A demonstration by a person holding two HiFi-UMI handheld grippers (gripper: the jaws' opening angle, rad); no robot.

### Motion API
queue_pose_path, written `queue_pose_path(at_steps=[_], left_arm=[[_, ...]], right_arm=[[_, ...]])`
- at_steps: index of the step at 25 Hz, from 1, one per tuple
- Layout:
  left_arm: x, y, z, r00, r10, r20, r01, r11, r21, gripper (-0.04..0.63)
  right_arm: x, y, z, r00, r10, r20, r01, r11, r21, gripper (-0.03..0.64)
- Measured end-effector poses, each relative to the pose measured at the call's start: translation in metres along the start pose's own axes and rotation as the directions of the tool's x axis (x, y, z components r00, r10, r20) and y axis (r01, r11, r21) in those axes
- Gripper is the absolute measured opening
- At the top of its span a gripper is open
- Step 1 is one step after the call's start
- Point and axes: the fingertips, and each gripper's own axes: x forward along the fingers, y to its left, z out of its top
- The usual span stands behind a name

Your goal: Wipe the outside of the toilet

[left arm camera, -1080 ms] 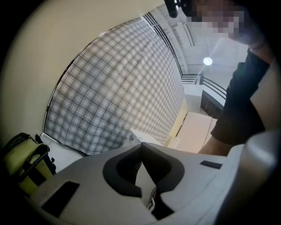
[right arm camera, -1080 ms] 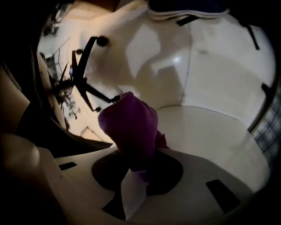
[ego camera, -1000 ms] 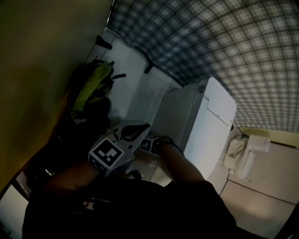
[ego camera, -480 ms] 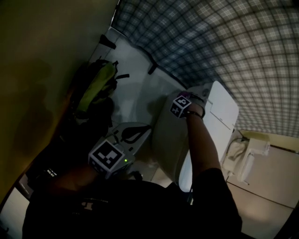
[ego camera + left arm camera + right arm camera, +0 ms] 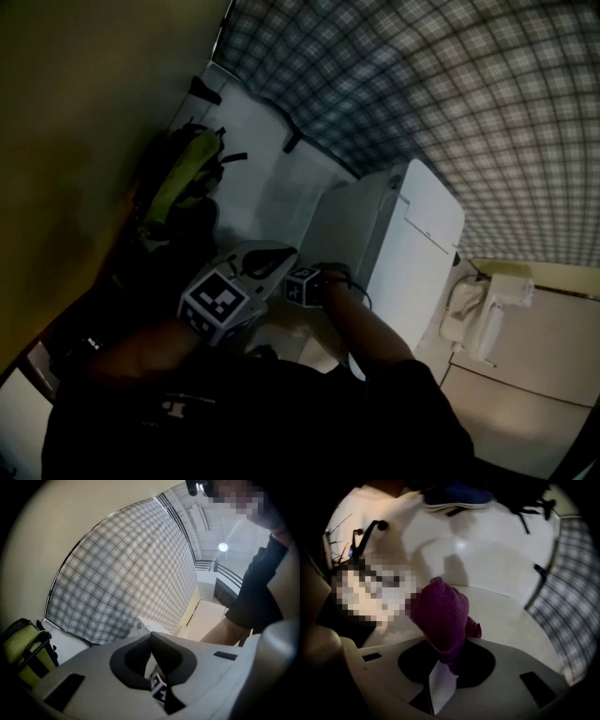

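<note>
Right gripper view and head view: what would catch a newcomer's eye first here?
The magenta terry cloth clamped in the right gripper stands out, bright against the pale side of the white ceramic toilet. Behind the toilet, a blue-grey checked wall fills the upper head view. A yellow-green backpack sits at the left.
</note>
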Motion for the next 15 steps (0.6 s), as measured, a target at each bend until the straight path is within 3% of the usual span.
queue_pose_path(at_steps=[4,7,9,10,11,13,14,15], left_arm=[[0.008,-0.009,-0.020,0.999,0.016,-0.048,-0.014,0.999,0.035,-0.005],[0.015,-0.015,-0.032,0.997,0.039,-0.069,-0.037,0.999,0.030,-0.005],[0.025,-0.024,-0.036,0.997,0.041,-0.060,-0.040,0.999,0.018,-0.005],[0.031,-0.031,-0.038,0.998,0.044,-0.052,-0.043,0.999,0.014,-0.005],[0.039,-0.039,-0.040,0.998,0.047,-0.045,-0.046,0.999,0.018,-0.005],[0.056,-0.055,-0.044,0.998,0.050,-0.042,-0.048,0.998,0.048,-0.005],[0.064,-0.063,-0.046,0.998,0.052,-0.047,-0.049,0.997,0.059,-0.005],[0.072,-0.070,-0.047,0.997,0.056,-0.050,-0.053,0.997,0.062,-0.005]], right_arm=[[-0.033,0.146,0.007,0.985,0.175,0.004,-0.174,0.978,-0.116,0.087],[-0.049,0.198,0.016,0.946,0.266,0.188,-0.259,0.964,-0.062,0.089],[-0.062,0.215,0.024,0.876,0.295,0.383,-0.318,0.948,-0.003,0.089],[-0.074,0.220,0.028,0.816,0.299,0.495,-0.354,0.935,0.019,0.089],[-0.091,0.223,0.031,0.733,0.295,0.613,-0.396,0.918,0.031,0.089],[-0.141,0.223,0.031,0.490,0.256,0.834,-0.476,0.879,0.010,0.091],[-0.165,0.215,0.020,0.380,0.200,0.903,-0.482,0.876,0.009,0.091],[-0.182,0.205,0.001,0.301,0.125,0.945,-0.464,0.885,0.031,0.091]])
